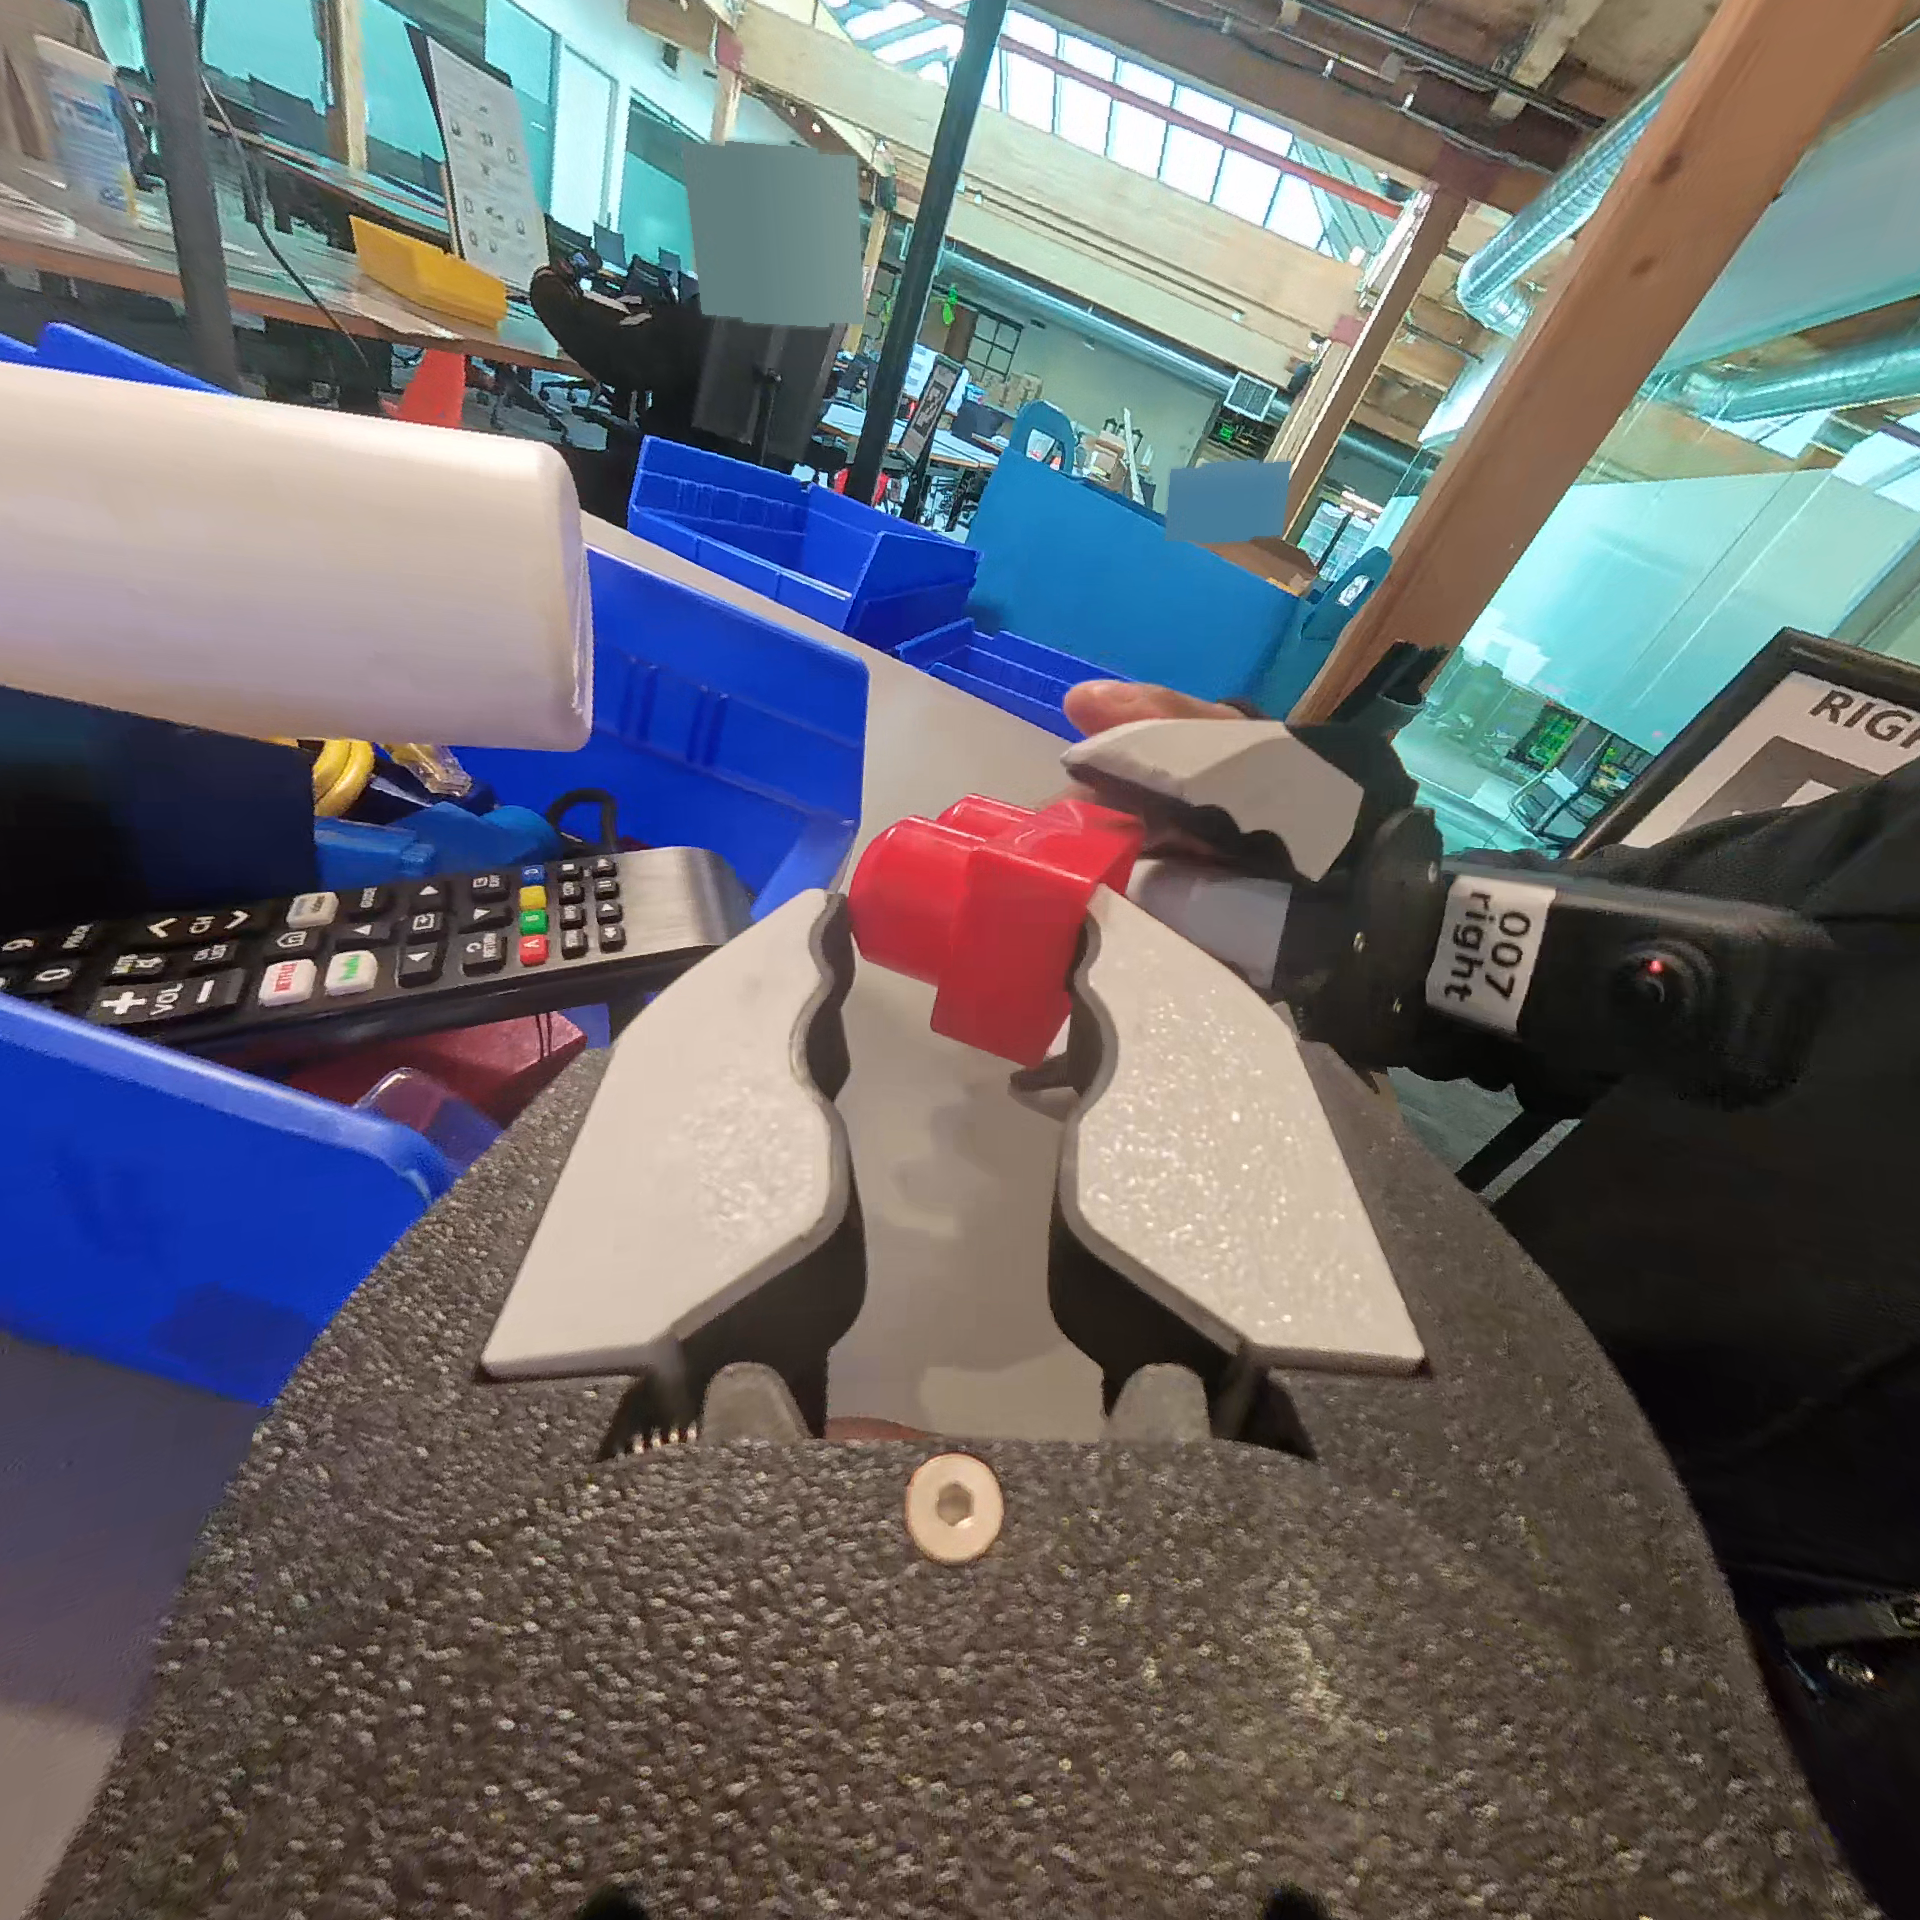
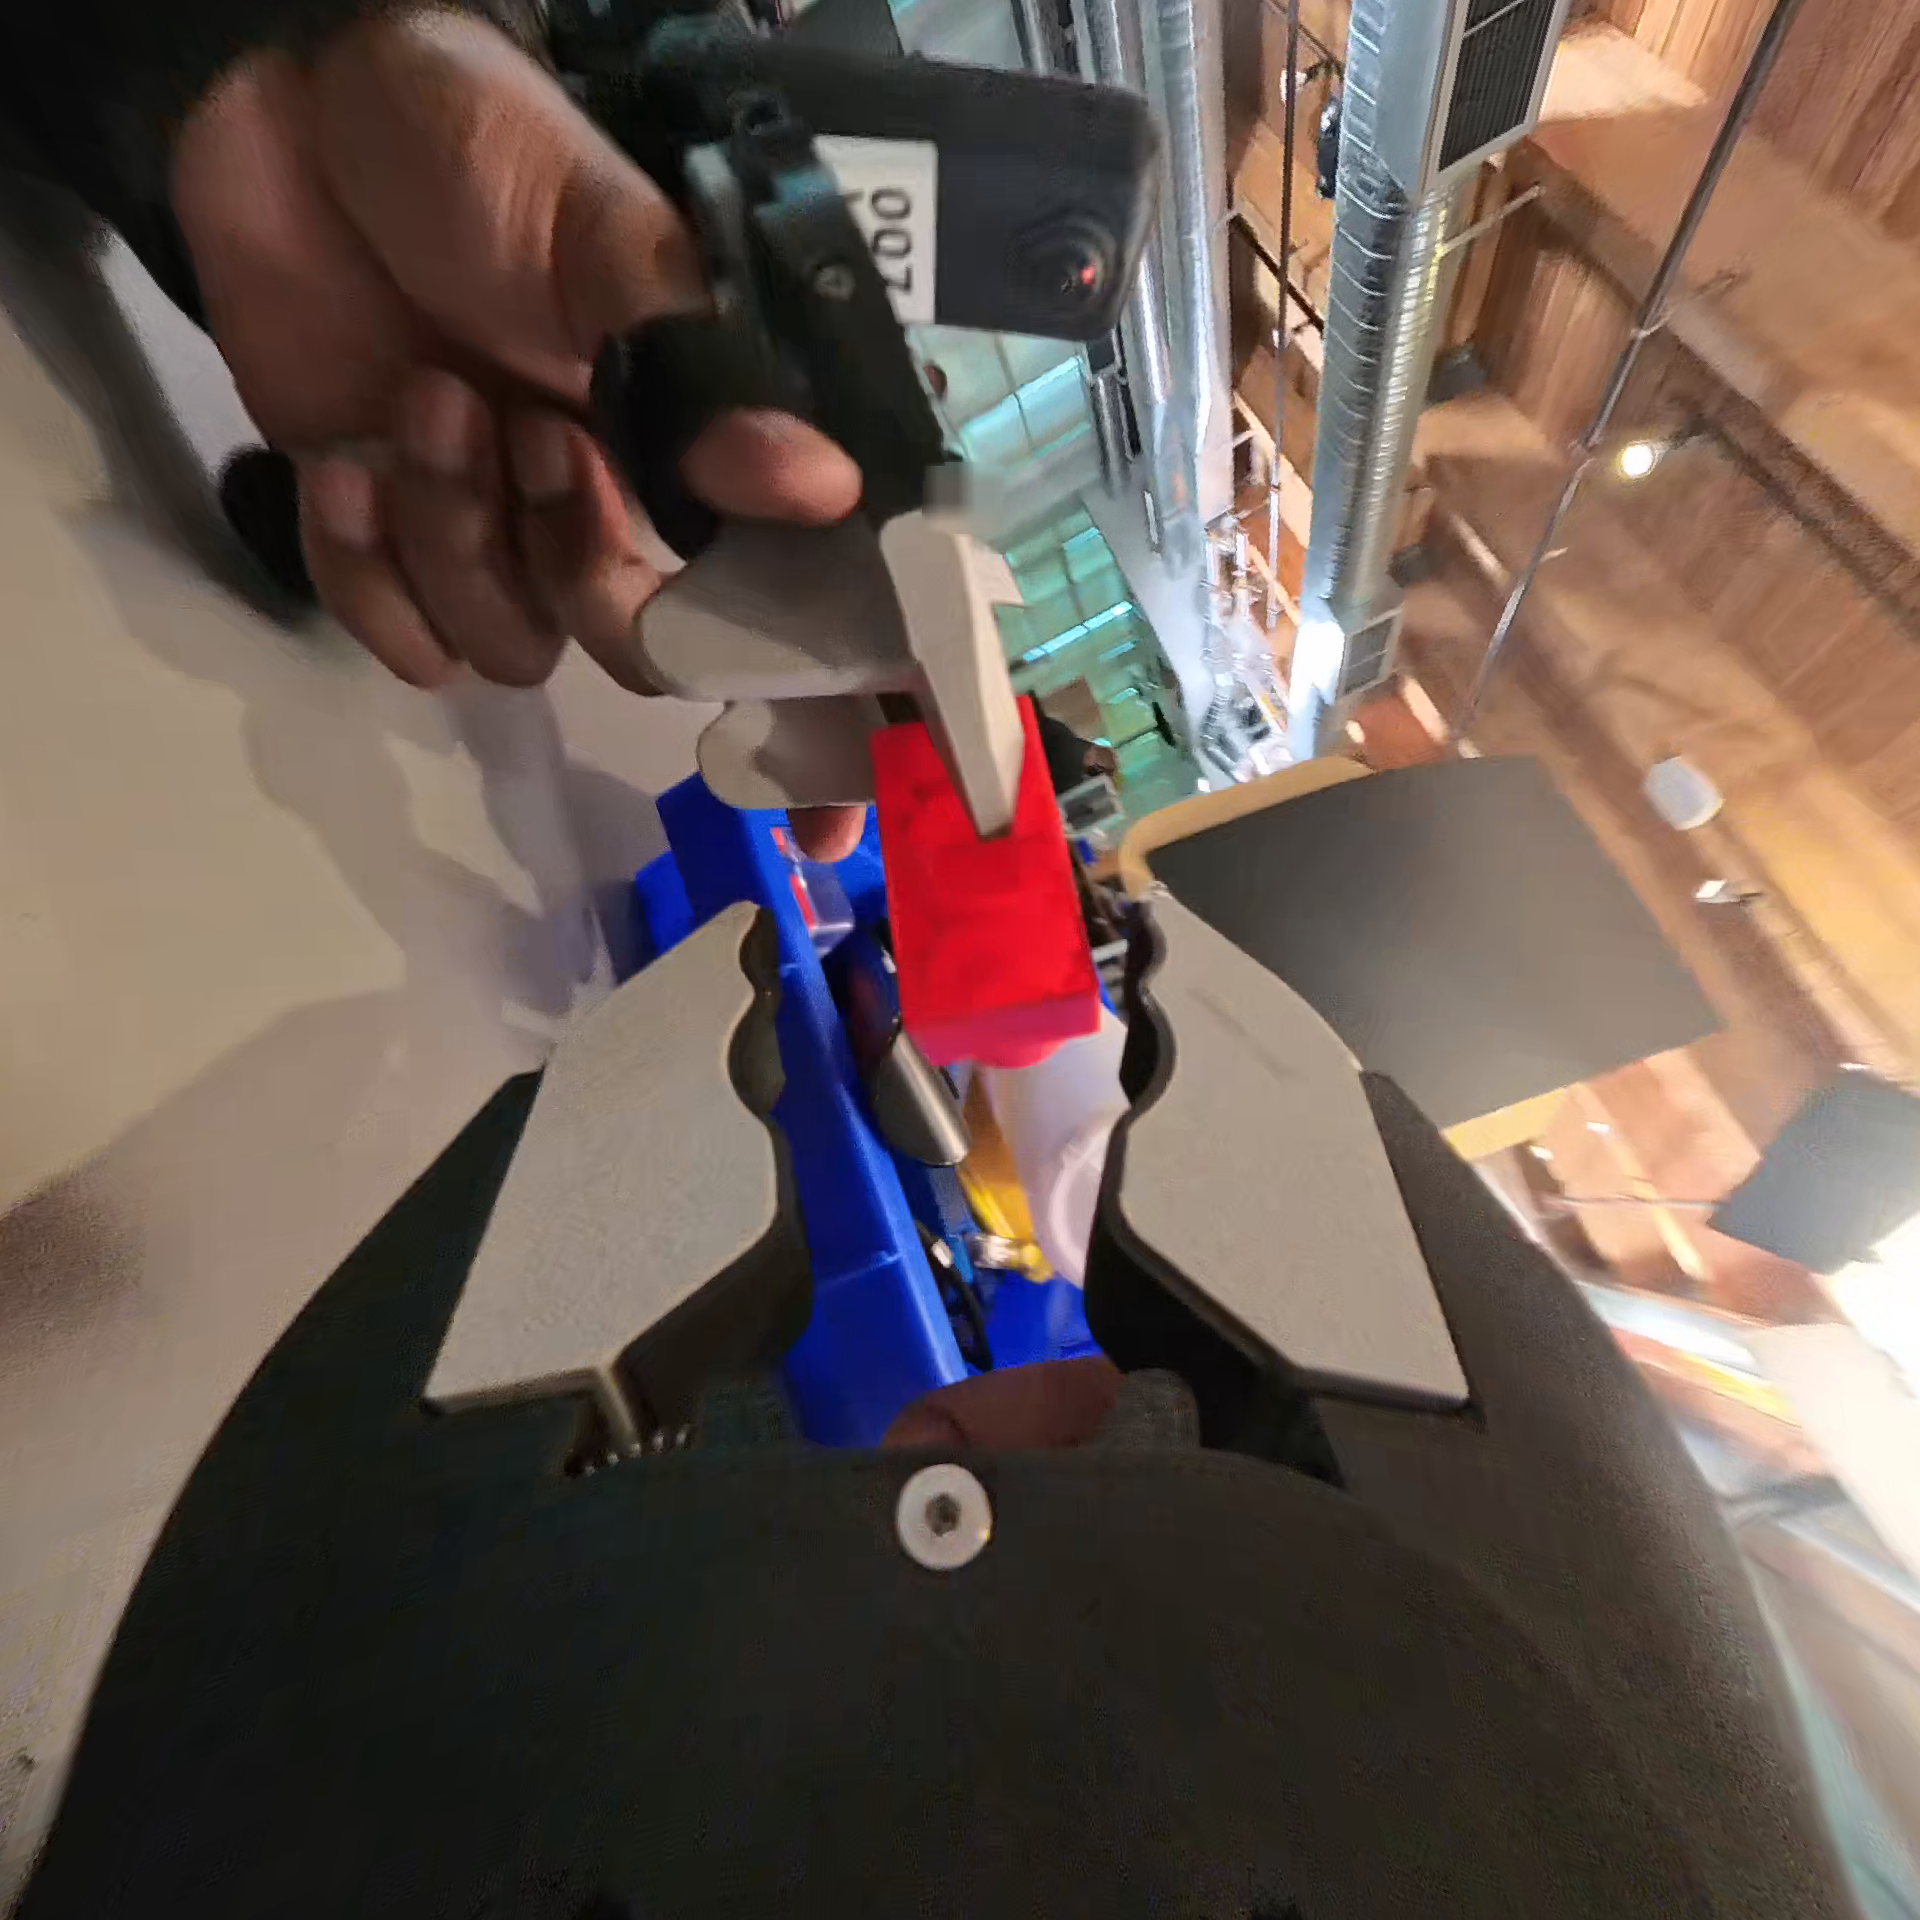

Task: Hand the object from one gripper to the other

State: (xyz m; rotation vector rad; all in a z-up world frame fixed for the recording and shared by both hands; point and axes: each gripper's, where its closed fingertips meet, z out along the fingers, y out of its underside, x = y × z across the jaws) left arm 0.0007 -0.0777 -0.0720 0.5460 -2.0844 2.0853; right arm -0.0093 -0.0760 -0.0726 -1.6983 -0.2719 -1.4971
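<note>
A red plastic block [image 1: 977,914] with round studs is clamped between the fingertips of my left gripper [image 1: 961,925], above the grey table. My right gripper [image 1: 1127,831] comes in from the right, and its two grey fingers stand above and below the block's far end. In the right wrist view, the right gripper [image 2: 945,935] is open. The red block [image 2: 987,935] hangs between its fingertips with a gap on each side. The left gripper [image 2: 935,790] holds the block's upper end there, with a hand behind it.
A blue bin [image 1: 727,686] at left holds a black remote control [image 1: 364,935], a white bottle [image 1: 281,561] and yellow cable. More blue bins [image 1: 810,540] stand at the back of the grey table [image 1: 935,717]. A wooden post [image 1: 1507,416] and a framed sign [image 1: 1818,727] are at right.
</note>
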